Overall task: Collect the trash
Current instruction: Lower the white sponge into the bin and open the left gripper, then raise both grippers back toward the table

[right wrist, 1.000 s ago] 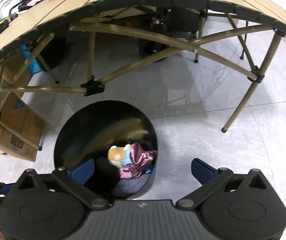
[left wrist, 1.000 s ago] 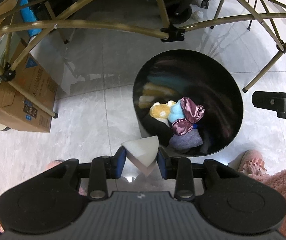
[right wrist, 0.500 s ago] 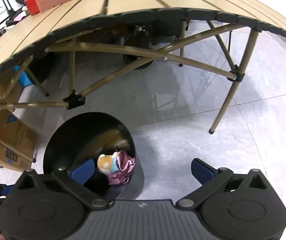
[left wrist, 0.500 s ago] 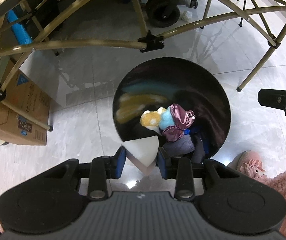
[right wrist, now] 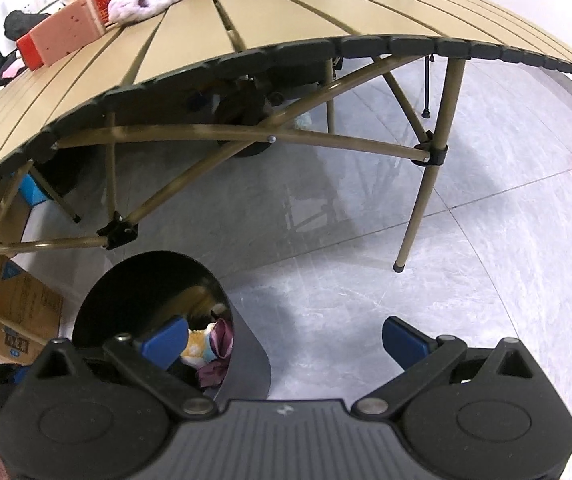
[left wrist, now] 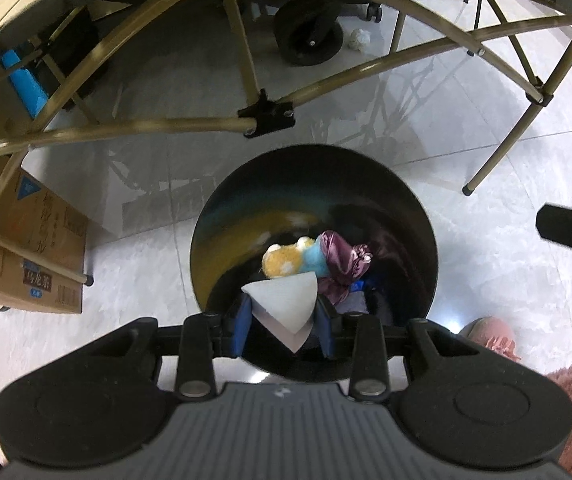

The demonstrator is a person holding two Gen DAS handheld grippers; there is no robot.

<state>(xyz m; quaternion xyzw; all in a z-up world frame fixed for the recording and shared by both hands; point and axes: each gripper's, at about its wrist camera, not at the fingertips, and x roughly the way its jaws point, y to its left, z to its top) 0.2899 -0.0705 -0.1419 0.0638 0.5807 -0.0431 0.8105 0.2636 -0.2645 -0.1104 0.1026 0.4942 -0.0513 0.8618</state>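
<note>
Pads of the left gripper [left wrist: 283, 320] pinch a white paper cone [left wrist: 286, 300] over the near rim of the black bin [left wrist: 418, 216]; light, crushable, best gripped across its flat sides. Right gripper [right wrist: 283, 340] hangs spread, empty.

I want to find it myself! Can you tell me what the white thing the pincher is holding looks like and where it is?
Find the round black bin on the floor by the folding table. Over its near rim, the left gripper pinches a white paper cone between blue pads. It is plain, flat and pointed, unlike the fluffy yellow toy and shiny purple cloth inside the bin.
</note>
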